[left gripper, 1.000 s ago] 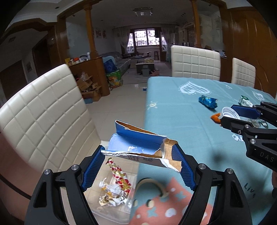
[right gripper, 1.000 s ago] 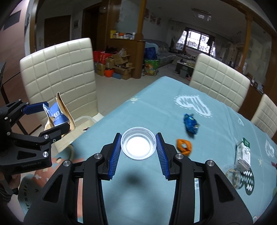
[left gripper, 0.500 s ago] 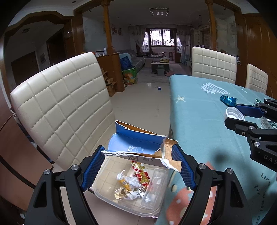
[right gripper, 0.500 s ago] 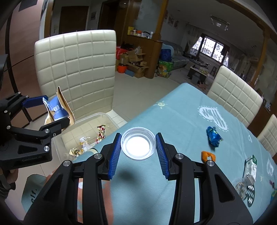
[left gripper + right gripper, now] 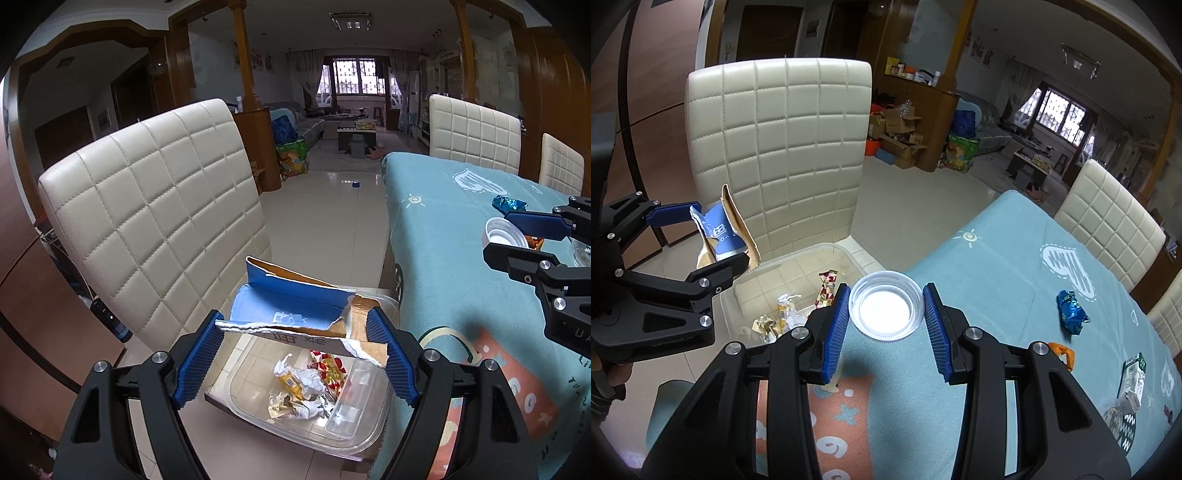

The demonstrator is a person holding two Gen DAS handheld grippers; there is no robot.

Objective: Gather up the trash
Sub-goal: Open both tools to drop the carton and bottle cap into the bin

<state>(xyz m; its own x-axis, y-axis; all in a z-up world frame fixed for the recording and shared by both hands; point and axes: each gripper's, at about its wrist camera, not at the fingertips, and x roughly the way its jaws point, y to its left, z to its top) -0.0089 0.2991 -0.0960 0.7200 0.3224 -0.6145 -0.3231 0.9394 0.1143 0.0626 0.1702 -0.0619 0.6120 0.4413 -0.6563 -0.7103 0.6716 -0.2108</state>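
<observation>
Dining room, teal-clothed table (image 5: 979, 266), cream quilted chair (image 5: 155, 206) alongside. Left gripper (image 5: 295, 347) clamped on torn blue carton (image 5: 291, 314), above clear bin (image 5: 365, 439) on chair seat holding crumpled wrappers (image 5: 306, 384). Right gripper (image 5: 885, 310) clamped on clear plastic lid (image 5: 885, 309) over table edge. Blue wrapper (image 5: 1071, 312), orange scrap (image 5: 1063, 352) farther out on cloth.

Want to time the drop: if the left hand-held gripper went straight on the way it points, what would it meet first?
Probably the clear plastic bin below the torn blue carton the left hand-held gripper holds; depth is uncertain.
</observation>
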